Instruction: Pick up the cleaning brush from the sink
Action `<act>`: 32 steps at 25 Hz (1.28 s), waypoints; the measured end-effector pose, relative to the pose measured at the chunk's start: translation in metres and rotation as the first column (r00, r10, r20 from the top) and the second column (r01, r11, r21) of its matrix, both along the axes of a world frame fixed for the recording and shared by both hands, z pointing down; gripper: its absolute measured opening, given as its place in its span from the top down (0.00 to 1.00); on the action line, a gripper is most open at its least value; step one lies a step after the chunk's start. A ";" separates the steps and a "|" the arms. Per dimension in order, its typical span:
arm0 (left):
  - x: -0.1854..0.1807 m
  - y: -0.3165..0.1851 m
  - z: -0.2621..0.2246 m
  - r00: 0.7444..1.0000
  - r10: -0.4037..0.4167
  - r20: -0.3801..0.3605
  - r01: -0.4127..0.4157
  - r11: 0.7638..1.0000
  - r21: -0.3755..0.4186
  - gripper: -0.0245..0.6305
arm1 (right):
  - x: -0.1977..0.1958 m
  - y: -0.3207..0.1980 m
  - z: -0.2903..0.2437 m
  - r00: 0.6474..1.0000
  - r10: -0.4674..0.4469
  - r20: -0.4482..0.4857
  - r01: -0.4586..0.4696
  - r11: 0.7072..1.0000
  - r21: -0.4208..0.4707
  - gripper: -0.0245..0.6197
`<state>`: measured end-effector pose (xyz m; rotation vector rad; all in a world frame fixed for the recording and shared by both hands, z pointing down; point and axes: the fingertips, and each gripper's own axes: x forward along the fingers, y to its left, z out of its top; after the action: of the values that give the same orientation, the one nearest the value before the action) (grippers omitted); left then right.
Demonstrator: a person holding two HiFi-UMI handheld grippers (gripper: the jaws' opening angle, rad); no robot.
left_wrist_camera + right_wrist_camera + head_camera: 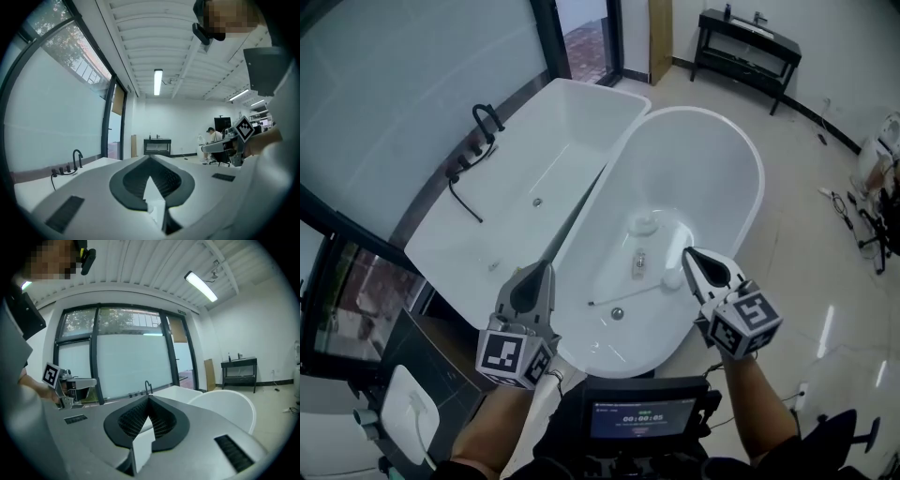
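while left gripper [548,267], right gripper [687,252] jaws closed, cleaning brush [630,292] lies white, thin-handled, in oval tub [703,169].

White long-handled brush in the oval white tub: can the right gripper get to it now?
Probably yes. The white long-handled brush lies uncovered on the floor of the oval white tub, the right gripper close by its head end. Its jaws are shut and must open first.

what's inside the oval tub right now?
A long-handled cleaning brush lies on the floor of the oval tub by the drain, plus a white round item and a small object I can't identify. The right gripper hides the floor beyond the brush head.
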<state>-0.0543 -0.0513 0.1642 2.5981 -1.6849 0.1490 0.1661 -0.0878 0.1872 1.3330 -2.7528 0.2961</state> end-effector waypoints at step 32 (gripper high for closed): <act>-0.024 -0.257 0.447 0.987 0.081 0.136 0.032 0.737 -0.675 0.96 | -0.045 -0.258 0.461 0.948 0.311 -0.065 -0.243 0.576 -0.781 0.96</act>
<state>-0.0784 -0.3082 0.6115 2.0758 -1.2809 0.8240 0.1212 -0.3454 0.6482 1.4377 -1.9514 1.4097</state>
